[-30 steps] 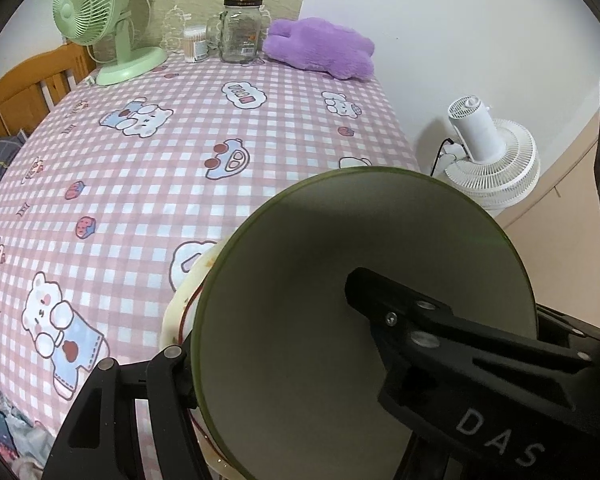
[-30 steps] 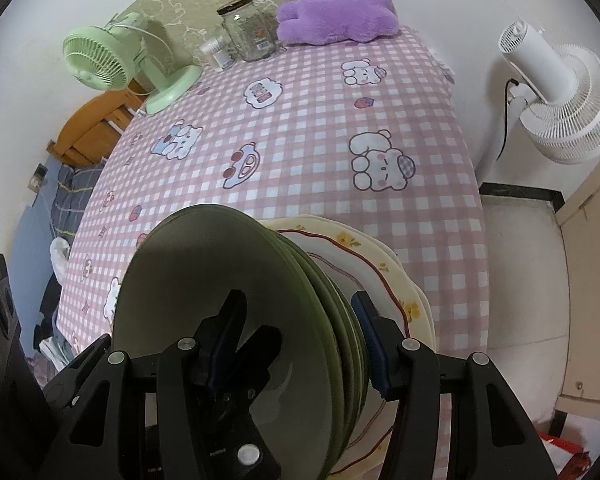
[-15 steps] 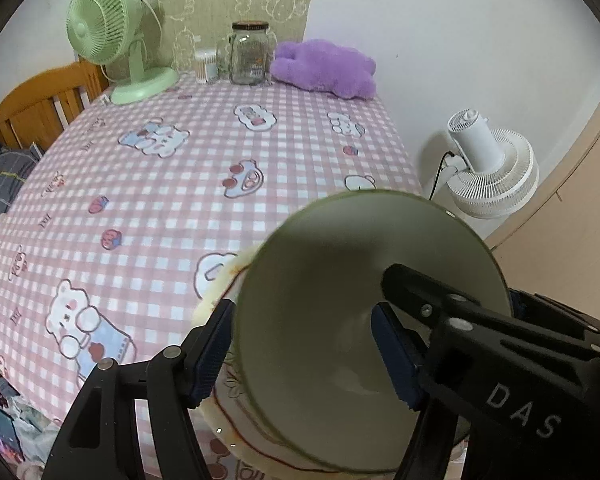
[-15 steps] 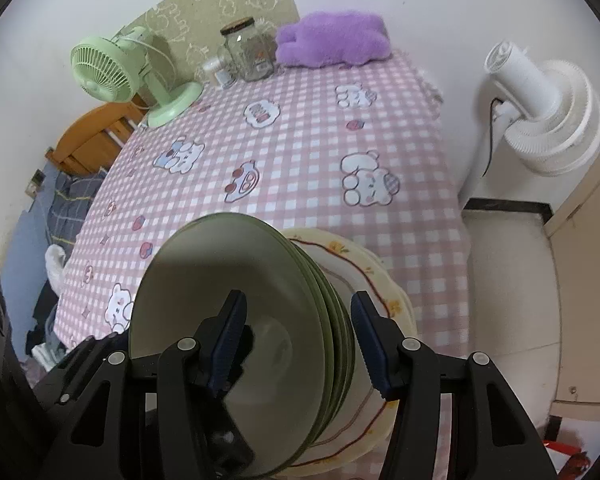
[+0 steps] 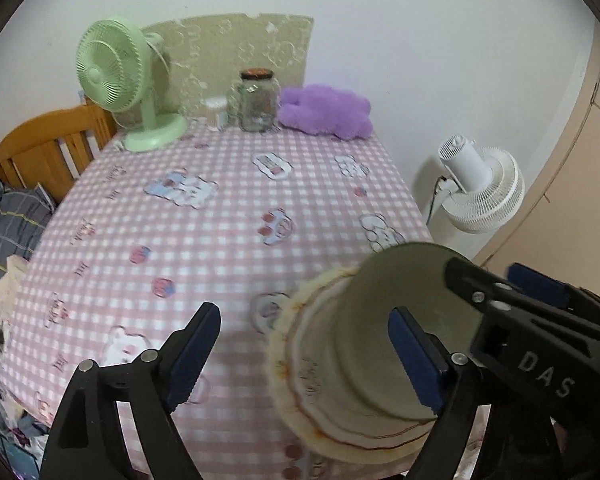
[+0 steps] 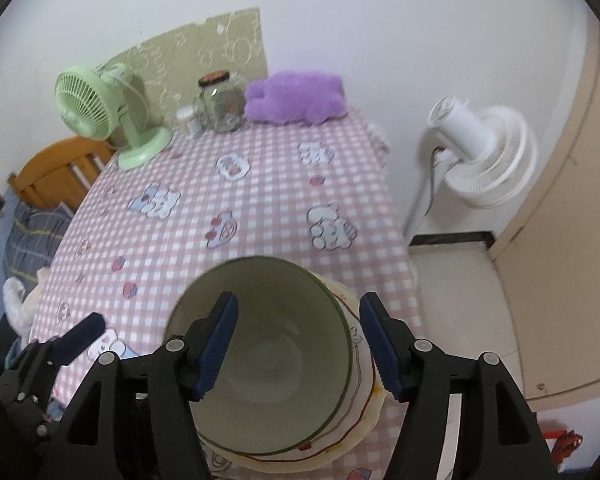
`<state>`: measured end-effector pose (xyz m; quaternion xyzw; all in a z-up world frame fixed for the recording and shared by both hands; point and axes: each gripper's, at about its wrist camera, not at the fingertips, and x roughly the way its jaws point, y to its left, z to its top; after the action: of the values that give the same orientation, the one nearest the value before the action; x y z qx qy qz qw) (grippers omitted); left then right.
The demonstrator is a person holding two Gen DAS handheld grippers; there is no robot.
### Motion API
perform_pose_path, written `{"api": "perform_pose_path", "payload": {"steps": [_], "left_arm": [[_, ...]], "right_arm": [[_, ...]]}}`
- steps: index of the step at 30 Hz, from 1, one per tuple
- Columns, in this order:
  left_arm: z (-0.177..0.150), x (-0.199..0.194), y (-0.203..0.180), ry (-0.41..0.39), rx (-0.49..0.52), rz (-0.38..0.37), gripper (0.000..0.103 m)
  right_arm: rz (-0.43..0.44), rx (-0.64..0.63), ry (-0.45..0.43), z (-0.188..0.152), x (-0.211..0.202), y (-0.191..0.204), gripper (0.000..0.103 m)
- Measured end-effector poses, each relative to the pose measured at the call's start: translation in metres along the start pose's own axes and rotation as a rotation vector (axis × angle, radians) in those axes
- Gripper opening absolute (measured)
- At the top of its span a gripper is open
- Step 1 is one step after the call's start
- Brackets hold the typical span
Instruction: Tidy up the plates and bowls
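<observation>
A stack of green bowls [image 6: 272, 352] sits on cream plates with a red rim line [image 6: 360, 412] near the table's front right edge. It also shows in the left wrist view, bowls [image 5: 384, 332] on plates [image 5: 312, 400]. My right gripper [image 6: 300, 344] is open, its fingers either side of the top bowl's rim and above it. My left gripper [image 5: 304, 360] is open and empty, left of and above the stack; its right finger [image 5: 416, 356] stands in front of the bowls.
The table has a pink checked cloth [image 5: 220, 232]. At its back stand a green fan [image 5: 116, 84], a glass jar [image 5: 256, 100] and a purple plush [image 5: 324, 110]. A white floor fan [image 6: 480, 152] stands right of the table. A wooden chair [image 5: 44, 144] is at left.
Both grippers have opened, let go of the bowls and pulled back and up. The green bowls, held tilted before, now rest on the plates.
</observation>
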<state>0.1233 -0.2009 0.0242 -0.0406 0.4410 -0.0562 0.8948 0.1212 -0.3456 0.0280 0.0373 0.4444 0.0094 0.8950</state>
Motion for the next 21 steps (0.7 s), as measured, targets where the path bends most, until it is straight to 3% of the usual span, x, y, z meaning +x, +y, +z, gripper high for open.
{"api": "perform_pose_path", "payload": {"steps": [11,21], "left_arm": [[-0.005,-0.033,0.086,-0.037,0.057,0.022,0.092],[-0.025,-0.063,0.152,-0.126,-0.020,0.051,0.093]], "right_arm": [[-0.100,0.042,-0.124,-0.025,-0.032,0.071,0.073],[-0.066,0.043,-0.193,-0.055,-0.049,0.132,0.079]]}}
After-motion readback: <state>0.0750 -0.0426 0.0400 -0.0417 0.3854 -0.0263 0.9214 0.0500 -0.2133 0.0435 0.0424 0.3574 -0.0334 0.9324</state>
